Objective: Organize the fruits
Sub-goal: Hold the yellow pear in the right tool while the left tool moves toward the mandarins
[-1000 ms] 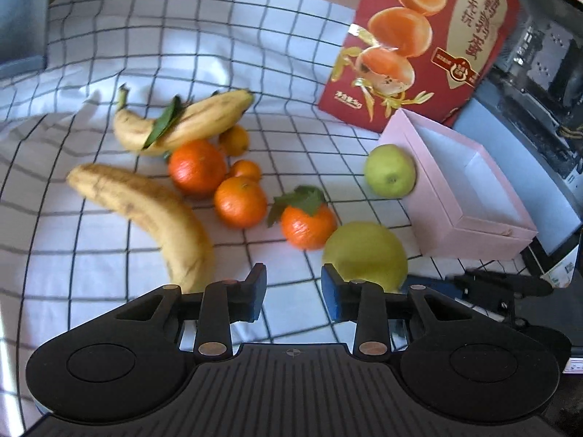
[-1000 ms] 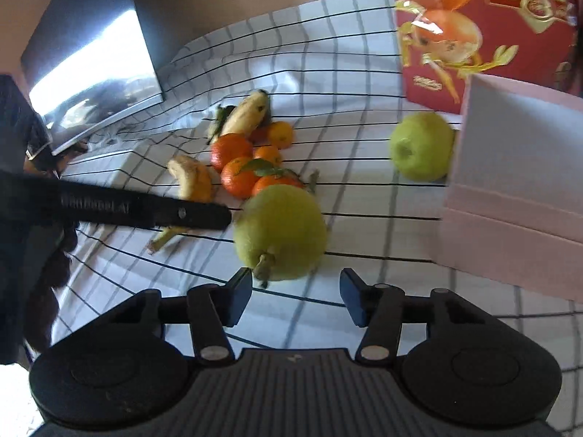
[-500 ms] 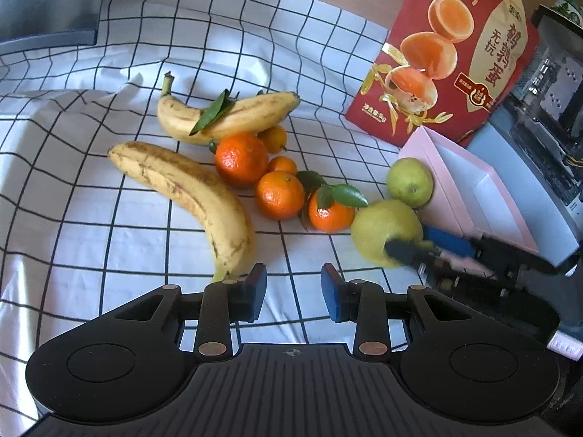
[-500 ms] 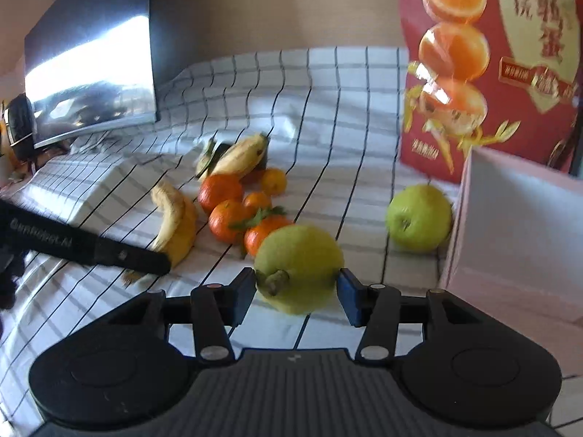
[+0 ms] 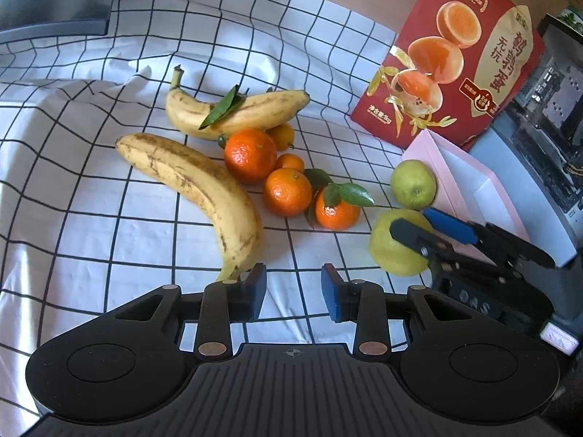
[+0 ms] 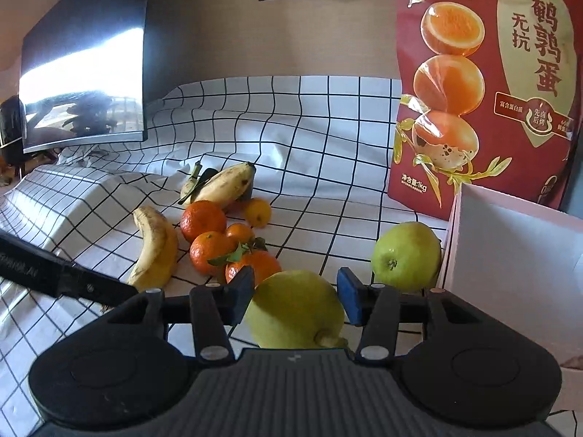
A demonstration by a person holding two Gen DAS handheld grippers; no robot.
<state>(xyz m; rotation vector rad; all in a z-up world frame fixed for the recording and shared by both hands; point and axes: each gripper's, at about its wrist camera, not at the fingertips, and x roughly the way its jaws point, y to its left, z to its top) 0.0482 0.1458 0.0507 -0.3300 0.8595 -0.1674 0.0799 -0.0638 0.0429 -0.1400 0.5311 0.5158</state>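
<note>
**2 tools, 1 pear in the grip**

2 tools are at work over a checked cloth [image 5: 109,225] on the worktop. The right tool [image 6: 295,291] has its pads closed on the pear [image 6: 295,313], stem end toward the camera; the left view shows the same grip, with the pear [image 5: 390,255] seemingly just clear of the cloth. The left tool [image 5: 293,291] holds nothing, its jaws partly open above bare cloth near the tip of a banana [image 5: 204,185].

My reading: the step in hand is carrying the pear to the pink box [image 6: 510,255], which stands open just to the right. The next move calls for lifting the pear over the box wall without knocking the apple [image 6: 406,255] that sits against it, then letting go inside.

Left on the cloth are 2 bananas, at least 5 oranges [image 5: 249,154] and the apple, clustered together.

Behind the box stands a red bag [image 6: 484,83] printed with 鹌鹑蛋, 无抗 and 净含量:1kg. Faint lettering on the left tool's arm is too blurred to read.
</note>
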